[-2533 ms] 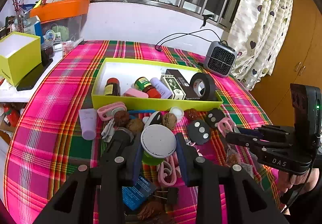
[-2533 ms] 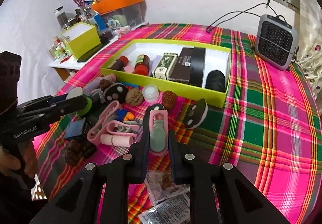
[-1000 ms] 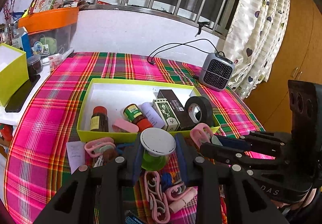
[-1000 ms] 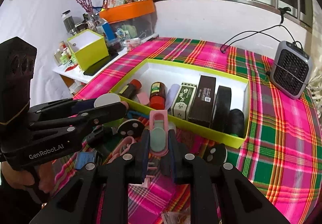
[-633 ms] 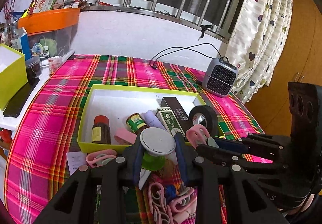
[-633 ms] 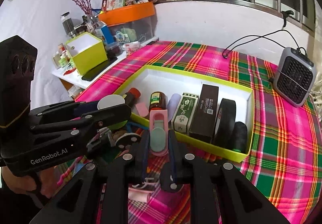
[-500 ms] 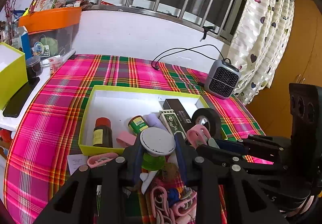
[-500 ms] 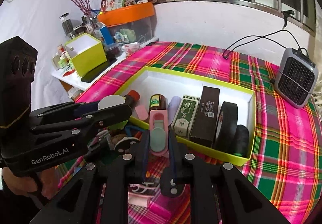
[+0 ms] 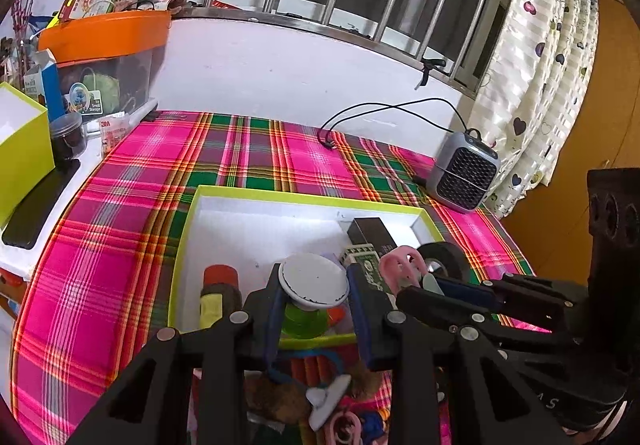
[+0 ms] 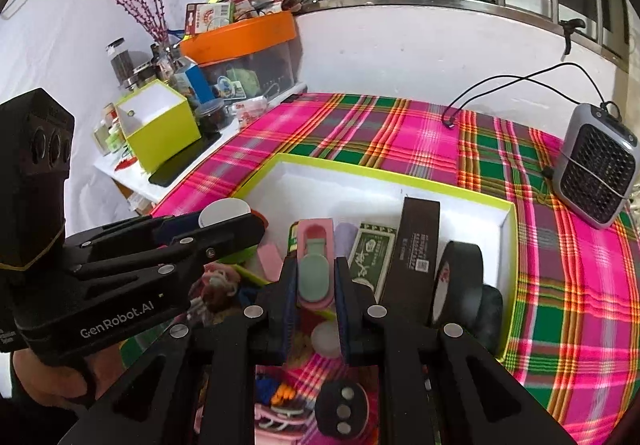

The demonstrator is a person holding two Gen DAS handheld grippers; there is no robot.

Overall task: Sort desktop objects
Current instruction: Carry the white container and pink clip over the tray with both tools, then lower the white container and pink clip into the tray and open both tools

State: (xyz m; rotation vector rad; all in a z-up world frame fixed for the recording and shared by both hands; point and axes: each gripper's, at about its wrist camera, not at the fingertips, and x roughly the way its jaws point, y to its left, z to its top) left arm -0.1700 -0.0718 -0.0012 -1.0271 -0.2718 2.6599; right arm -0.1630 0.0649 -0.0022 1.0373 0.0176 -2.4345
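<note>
My left gripper [image 9: 314, 291] is shut on a green bottle with a round white cap [image 9: 313, 285], held over the near wall of the lime-green box [image 9: 296, 198]. My right gripper [image 10: 316, 277] is shut on a pink clip with a grey-green pad [image 10: 315, 267], also over the box's near edge. Inside the box lie a brown bottle with a red cap [image 9: 219, 287], a green-and-white carton [image 10: 370, 255], a dark carton [image 10: 418, 245] and a roll of black tape [image 10: 456, 279]. In the left wrist view the right gripper [image 9: 404, 285] shows with the pink clip [image 9: 400, 267] in it.
Small loose items lie in a heap [image 10: 288, 401] on the plaid cloth [image 9: 120, 213] before the box, among them a black key fob [image 10: 344, 411]. A grey fan heater [image 10: 598, 169] stands at the right rear. A second lime box [image 10: 156, 125] and an orange-lidded bin [image 10: 244, 45] sit at the left.
Both grippers have travelled forward with their loads, from above the heap of small items to above the box's near edge. The box looks larger and closer in both views.
</note>
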